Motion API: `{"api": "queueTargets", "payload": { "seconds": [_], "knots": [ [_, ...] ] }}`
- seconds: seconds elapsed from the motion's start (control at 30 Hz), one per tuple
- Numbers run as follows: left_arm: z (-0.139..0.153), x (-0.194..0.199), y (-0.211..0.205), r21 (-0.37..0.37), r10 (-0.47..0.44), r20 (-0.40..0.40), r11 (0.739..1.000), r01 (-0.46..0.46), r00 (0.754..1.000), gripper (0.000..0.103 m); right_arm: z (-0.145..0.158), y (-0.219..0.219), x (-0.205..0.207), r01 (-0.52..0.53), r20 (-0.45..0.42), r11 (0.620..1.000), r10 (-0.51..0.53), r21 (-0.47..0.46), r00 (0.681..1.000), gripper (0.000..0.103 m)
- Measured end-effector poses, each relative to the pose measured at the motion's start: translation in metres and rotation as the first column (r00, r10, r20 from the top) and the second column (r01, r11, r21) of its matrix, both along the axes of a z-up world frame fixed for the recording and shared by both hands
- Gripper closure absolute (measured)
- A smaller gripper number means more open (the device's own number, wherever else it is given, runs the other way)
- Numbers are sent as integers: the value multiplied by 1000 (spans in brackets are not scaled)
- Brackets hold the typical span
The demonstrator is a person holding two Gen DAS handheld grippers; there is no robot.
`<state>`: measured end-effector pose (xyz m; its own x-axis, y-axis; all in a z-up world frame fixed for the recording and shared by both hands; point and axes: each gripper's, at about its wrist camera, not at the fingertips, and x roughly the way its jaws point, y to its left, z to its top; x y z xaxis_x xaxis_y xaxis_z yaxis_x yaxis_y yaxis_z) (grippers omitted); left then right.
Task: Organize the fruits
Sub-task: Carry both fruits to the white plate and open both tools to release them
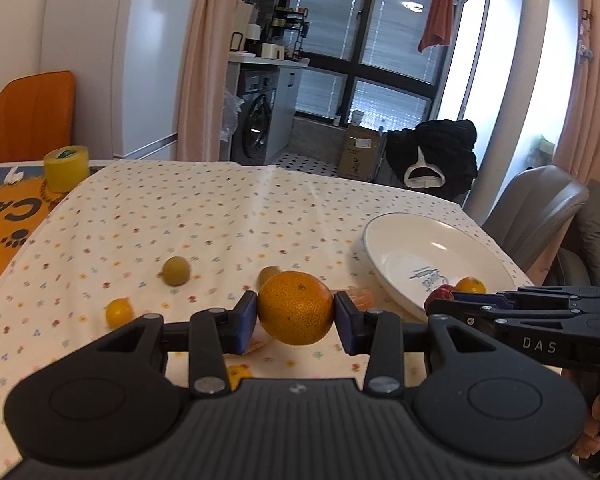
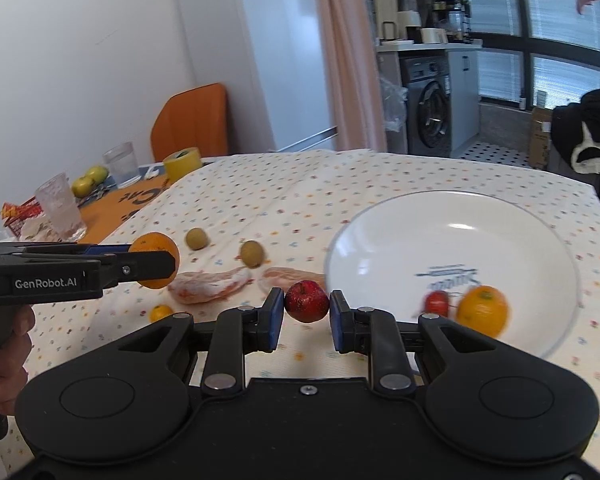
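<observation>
The white round ceramic plate [image 2: 452,248] with a thin dark rim line is the landmark here; it lies on the flower-dotted cream tablecloth [image 1: 204,216], and both carried fruits are off it on its left side. The right gripper [image 2: 307,312] is closed on a small dark-red round fruit [image 2: 306,301], pinched between its blue pads; that fruit hangs just left of the plate's near-left rim, so the right hand is the nearer one and its way to the plate is rightward and slightly forward. The left gripper [image 1: 296,314] is clamped on a large round orange with pebbled skin [image 1: 295,307], held clear of the cloth; the plate lies to its right and a little beyond, farther off than for the right hand. Both fruits are near-spheres with no long axis to mind.

Already on the plate, at its near edge, sit a smaller orange citrus [image 2: 482,310] and a small red fruit [image 2: 437,302], blurred. Left of the plate, on the cloth, rest two dull yellow-green round fruits [image 2: 196,238], a tiny orange kumquat-like fruit [image 2: 161,313] and two pale pinkish lumps [image 2: 208,284] I cannot identify.

Both grippers point forward, roughly level, fingers horizontal; the right gripper's nose reaches across in front of the left one, so I judge the right should unload first to avoid a clash.
</observation>
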<state>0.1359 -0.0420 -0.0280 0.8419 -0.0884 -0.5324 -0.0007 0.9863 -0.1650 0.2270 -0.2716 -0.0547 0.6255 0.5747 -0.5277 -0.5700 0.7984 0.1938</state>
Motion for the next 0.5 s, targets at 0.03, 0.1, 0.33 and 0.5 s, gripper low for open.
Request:
{"api": "queueTargets", "payload": {
  "seconds": [0.03,0.1,0.33,0.5],
  "knots": [
    [1,2,-4,1,-9,3,1000,9,1000,63,0,-4,0,9,0,1000,-9,2,1000,80],
    [3,5,-12,4,-26,8,1000,26,1000,63,0,-13,1,26,1,1000,-26,4,1000,80],
    [2,20,-39,16,-86,5,996,86,996,63,-1,-41,6,85,4,996,-85,14,996,80],
    [1,29,-59,33,-125,-4,992,125,992,63,-3,-60,11,131,2,991,-131,25,991,80]
  ]
}}
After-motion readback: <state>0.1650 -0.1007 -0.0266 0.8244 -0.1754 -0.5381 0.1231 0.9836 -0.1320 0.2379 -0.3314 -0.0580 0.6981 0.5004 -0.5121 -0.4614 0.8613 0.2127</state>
